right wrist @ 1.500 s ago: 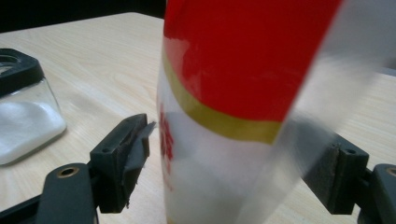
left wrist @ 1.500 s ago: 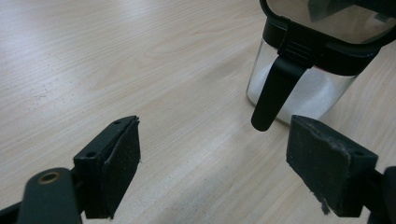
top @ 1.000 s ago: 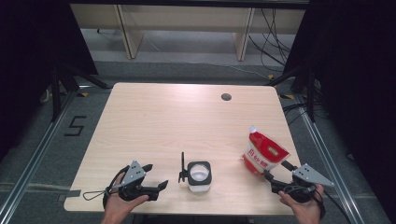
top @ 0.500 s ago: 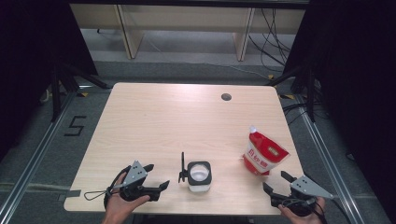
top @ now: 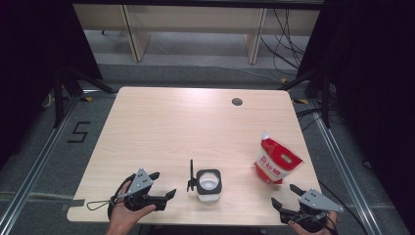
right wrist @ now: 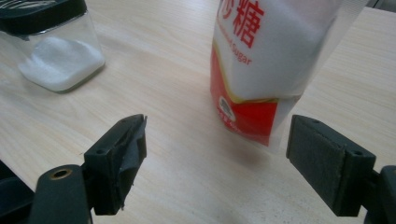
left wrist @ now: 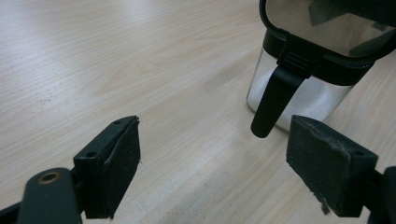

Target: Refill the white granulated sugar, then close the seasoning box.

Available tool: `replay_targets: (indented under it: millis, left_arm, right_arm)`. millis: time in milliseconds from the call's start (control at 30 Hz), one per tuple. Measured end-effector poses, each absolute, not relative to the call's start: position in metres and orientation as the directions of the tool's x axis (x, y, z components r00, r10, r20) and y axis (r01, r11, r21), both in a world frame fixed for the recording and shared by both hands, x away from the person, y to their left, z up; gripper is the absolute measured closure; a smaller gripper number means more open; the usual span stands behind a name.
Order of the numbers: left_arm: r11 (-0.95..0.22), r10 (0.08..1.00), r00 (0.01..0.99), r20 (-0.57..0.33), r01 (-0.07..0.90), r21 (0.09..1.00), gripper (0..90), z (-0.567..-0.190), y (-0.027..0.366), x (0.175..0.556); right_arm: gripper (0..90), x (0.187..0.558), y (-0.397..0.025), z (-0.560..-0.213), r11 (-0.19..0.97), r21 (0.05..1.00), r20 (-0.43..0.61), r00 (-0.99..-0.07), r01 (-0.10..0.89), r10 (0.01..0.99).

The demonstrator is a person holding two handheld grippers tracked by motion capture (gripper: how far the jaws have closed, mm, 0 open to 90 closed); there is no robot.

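The sugar pouch (top: 277, 163) stands at the lower right of the high view, on the table (top: 195, 127), and at the upper right of my right gripper view. It is upright but leans, its torn spout corner pointing up and toward the upper left of the high view, so its long axis runs nearly vertical. The glass jar (top: 209, 184) sits at lower centre, lid (top: 190, 175) flipped open and standing on edge at its left side, with a low layer of white sugar inside. I judge the pouring not yet begun: nothing is gripped. My right gripper (top: 292, 195) sits just below the pouch, jaws spread wide and empty. My left gripper (top: 163, 183) sits left of the jar, jaws likewise spread, apart from it.
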State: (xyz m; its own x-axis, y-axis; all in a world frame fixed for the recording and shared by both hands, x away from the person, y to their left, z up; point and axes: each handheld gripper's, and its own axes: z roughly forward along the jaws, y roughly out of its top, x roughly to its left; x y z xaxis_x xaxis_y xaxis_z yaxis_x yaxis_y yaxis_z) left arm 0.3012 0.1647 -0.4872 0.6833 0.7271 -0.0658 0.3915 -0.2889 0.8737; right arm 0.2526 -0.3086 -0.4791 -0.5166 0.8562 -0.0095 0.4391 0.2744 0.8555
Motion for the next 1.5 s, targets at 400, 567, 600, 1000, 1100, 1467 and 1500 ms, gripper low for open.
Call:
replay_targets:
  millis: [400,567,600,1000,1100,1467,1500]
  left_arm:
    - [-0.264,0.73,0.677,-0.091,0.403,0.877,17.1,-0.488,0.164,0.301]
    - [-0.275,0.727,0.681,-0.086,0.403,0.873,17.1,-0.488,0.165,0.301]
    - [-0.269,0.729,0.678,-0.09,0.405,0.874,17.1,-0.488,0.165,0.3]
    - [-0.29,0.726,0.685,-0.067,0.392,0.873,17.1,-0.487,0.167,0.3]
    - [-0.248,0.73,0.675,-0.109,0.41,0.878,17.1,-0.486,0.168,0.298]
    - [-0.221,0.72,0.676,-0.155,0.435,0.873,28.1,-0.481,0.168,0.299]
    - [-0.216,0.712,0.684,-0.162,0.433,0.875,34.1,-0.481,0.167,0.299]
  right_arm:
    - [20.8,0.244,-0.297,-0.481,0.332,0.834,-0.032,-0.561,0.441,0.827]
    - [20.8,0.243,-0.296,-0.482,0.327,0.832,-0.023,-0.561,0.447,0.827]
    - [20.8,0.244,-0.296,-0.482,0.344,0.829,-0.034,-0.574,0.441,0.818]
    - [20.9,0.244,-0.294,-0.482,0.356,0.824,-0.04,-0.582,0.441,0.812]
    - [21.0,0.245,-0.292,-0.482,0.356,0.827,-0.043,-0.583,0.434,0.811]
    - [21.0,0.246,-0.29,-0.483,0.381,0.826,-0.069,-0.597,0.415,0.799]
    - [21.0,0.246,-0.289,-0.483,0.382,0.826,-0.069,-0.598,0.415,0.798]
